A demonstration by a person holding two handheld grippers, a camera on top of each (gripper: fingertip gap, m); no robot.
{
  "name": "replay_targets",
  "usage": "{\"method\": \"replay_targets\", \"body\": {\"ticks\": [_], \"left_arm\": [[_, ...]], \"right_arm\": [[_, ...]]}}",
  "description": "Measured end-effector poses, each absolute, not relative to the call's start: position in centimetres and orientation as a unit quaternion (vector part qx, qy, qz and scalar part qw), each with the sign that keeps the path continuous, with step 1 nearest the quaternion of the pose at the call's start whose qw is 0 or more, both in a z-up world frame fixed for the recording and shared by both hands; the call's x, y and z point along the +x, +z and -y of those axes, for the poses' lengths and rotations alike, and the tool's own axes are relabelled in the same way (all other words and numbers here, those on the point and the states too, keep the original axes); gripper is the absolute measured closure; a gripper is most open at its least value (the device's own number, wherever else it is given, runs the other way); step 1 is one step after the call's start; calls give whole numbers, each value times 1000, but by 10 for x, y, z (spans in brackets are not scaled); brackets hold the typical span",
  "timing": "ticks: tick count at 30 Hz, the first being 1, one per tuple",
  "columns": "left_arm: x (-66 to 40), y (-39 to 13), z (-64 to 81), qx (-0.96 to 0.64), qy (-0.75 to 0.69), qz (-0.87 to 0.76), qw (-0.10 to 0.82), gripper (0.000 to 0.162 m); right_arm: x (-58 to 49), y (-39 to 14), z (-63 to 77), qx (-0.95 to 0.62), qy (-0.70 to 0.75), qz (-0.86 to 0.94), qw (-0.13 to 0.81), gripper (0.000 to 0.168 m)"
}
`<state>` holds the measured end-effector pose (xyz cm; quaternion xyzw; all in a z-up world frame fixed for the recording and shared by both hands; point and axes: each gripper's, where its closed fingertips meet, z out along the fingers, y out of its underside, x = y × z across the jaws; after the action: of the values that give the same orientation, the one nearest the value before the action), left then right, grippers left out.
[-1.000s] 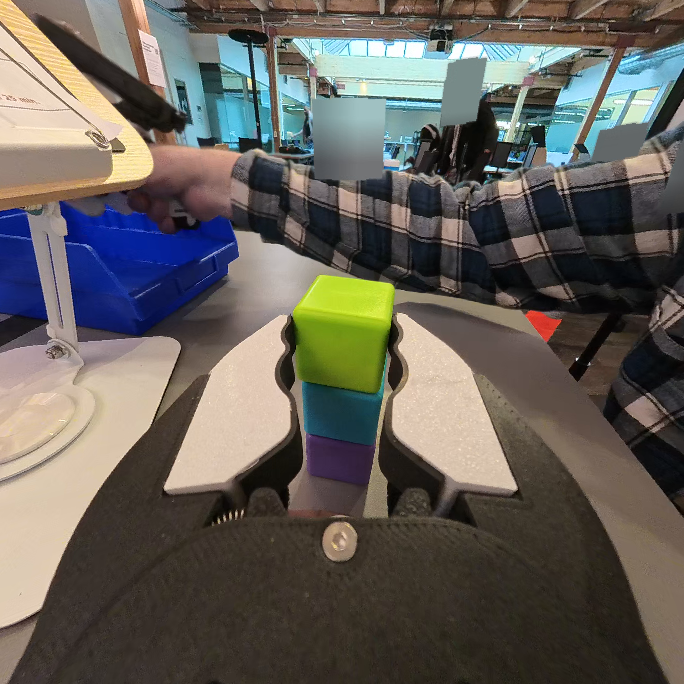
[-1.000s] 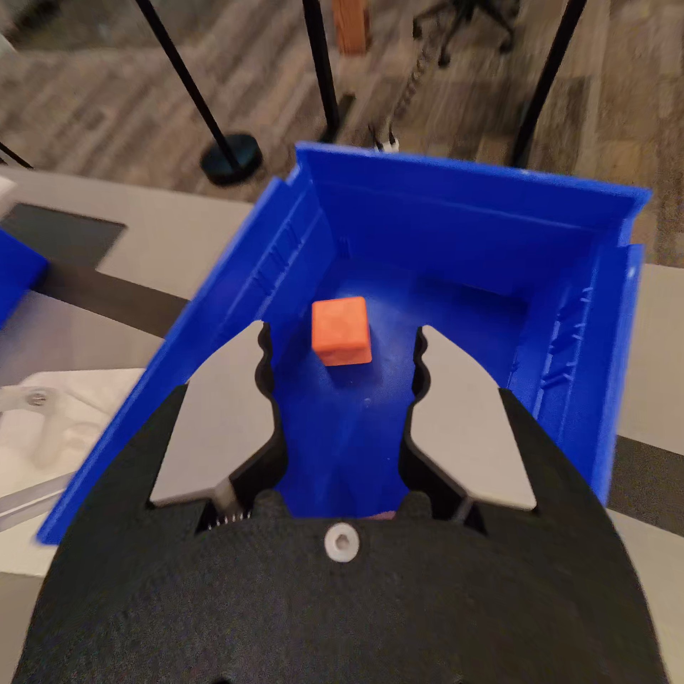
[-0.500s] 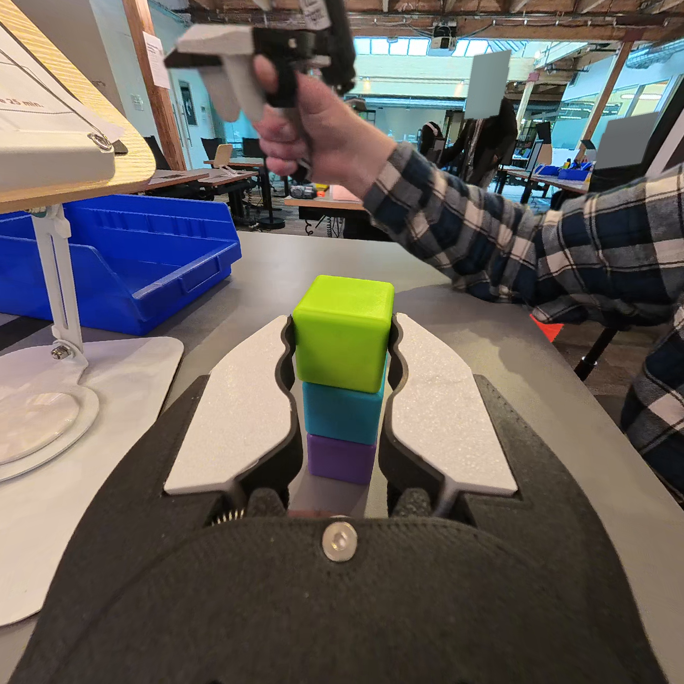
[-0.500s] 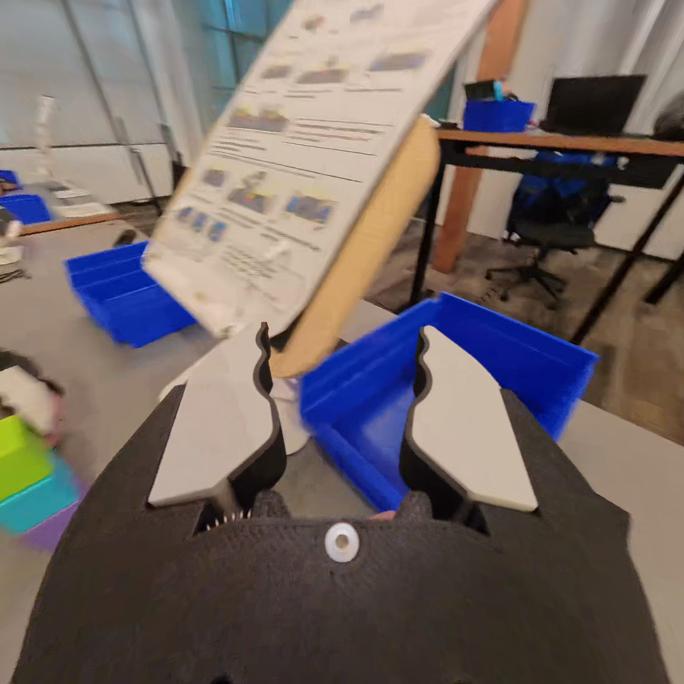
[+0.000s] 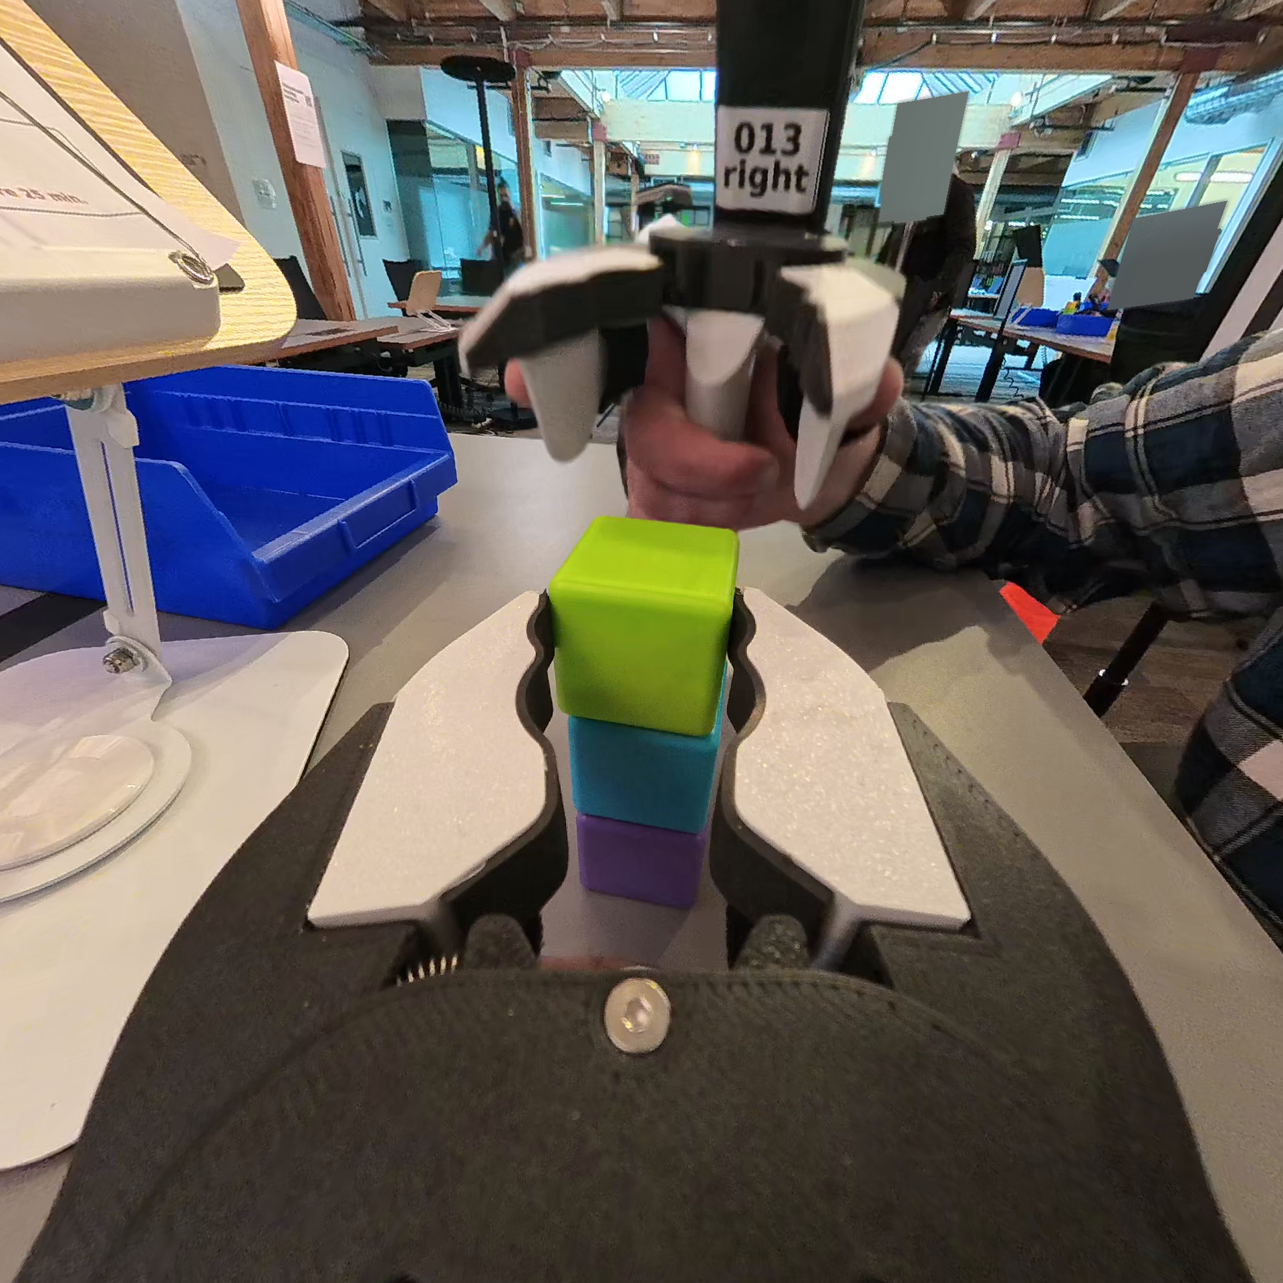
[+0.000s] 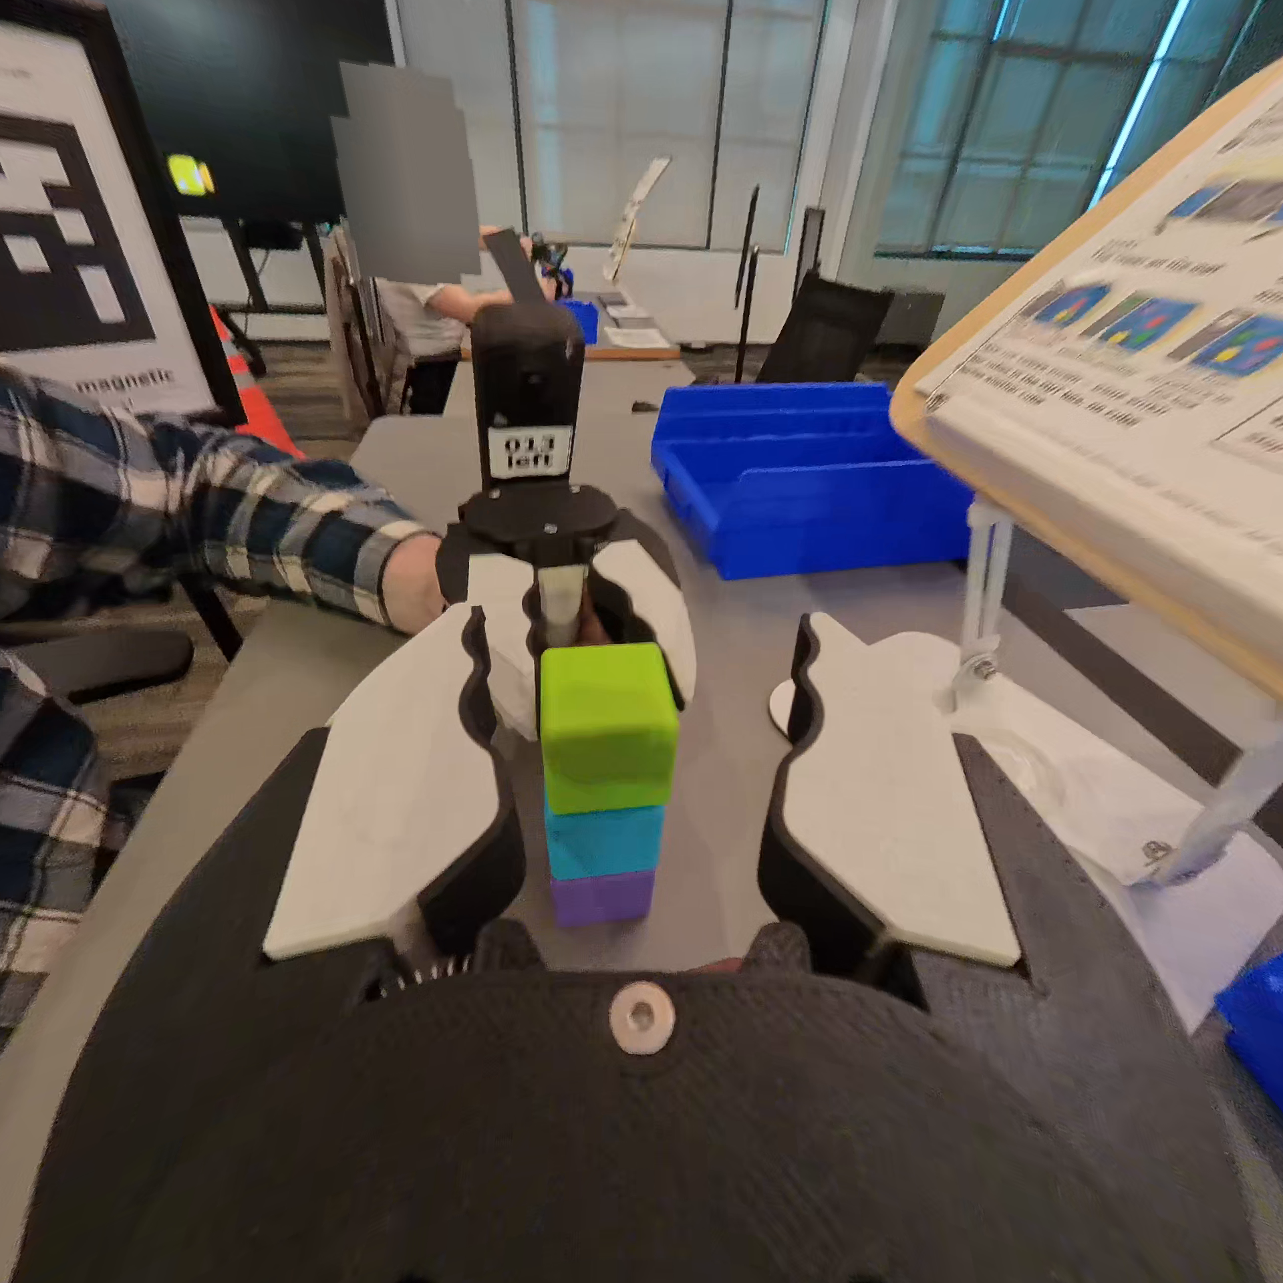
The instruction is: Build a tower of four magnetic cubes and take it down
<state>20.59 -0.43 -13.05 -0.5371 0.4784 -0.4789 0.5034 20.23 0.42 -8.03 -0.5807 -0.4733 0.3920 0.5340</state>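
A stack of three cubes stands on the grey table (image 5: pixel 902 680): a green cube (image 5: pixel 642 639) on top, a teal cube (image 5: pixel 642 770) in the middle, a purple cube (image 5: pixel 639 868) at the bottom. My left gripper (image 5: pixel 640 625) is shut on the green cube, one finger on each side. In the right wrist view the stack shows again: green (image 6: pixel 607 729), teal (image 6: pixel 604 840), purple (image 6: pixel 602 899), with the left gripper (image 6: pixel 600 687) behind it. My right gripper (image 6: pixel 639 625) is open and empty, facing the stack from the far side. It hangs just beyond and above the stack in the left wrist view (image 5: pixel 687 430).
A blue bin (image 5: pixel 278 527) stands on the table at the back left; it also shows in the right wrist view (image 6: pixel 798 514). A white stand (image 5: pixel 208 694) holds a tilted instruction board (image 6: pixel 1111 347). A plaid sleeve (image 5: pixel 1041 486) reaches across. The table edge is close on the right. Across from one pair of fingers to the other is roughly 5 cm.
My right gripper swung from over the blue bin, where an orange cube lay, round to face the stack, still empty. My left gripper and the stack have not moved.
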Motion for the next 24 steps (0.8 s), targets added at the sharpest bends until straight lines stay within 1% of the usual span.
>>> {"method": "replay_targets", "body": {"ticks": [4, 8, 12, 14, 19, 21, 22, 24], "left_arm": [[206, -130, 4, -538, -478, -478, 504, 114], [206, -130, 4, -536, -480, -478, 504, 114], [206, -129, 5, -532, -483, -477, 506, 114], [205, -125, 7, -526, -490, -474, 509, 113], [203, -119, 9, -519, -490, -479, 510, 87], [197, -120, 8, -520, -488, -483, 508, 85], [196, -125, 6, -532, -485, -482, 499, 80], [197, -138, 9, -544, -474, -496, 483, 76]], "right_arm": [[196, -100, -2, -586, 395, 484, 517, 85], [201, -98, 0, -578, 407, 478, 522, 89], [206, -104, -1, -583, 408, 473, 519, 96], [207, -103, -1, -583, 414, 472, 517, 96], [211, -96, 0, -572, 419, 471, 525, 98], [213, -95, -1, -571, 422, 469, 526, 97], [214, -95, -1, -570, 422, 470, 526, 97], [216, -97, -2, -571, 421, 469, 526, 97]]}}
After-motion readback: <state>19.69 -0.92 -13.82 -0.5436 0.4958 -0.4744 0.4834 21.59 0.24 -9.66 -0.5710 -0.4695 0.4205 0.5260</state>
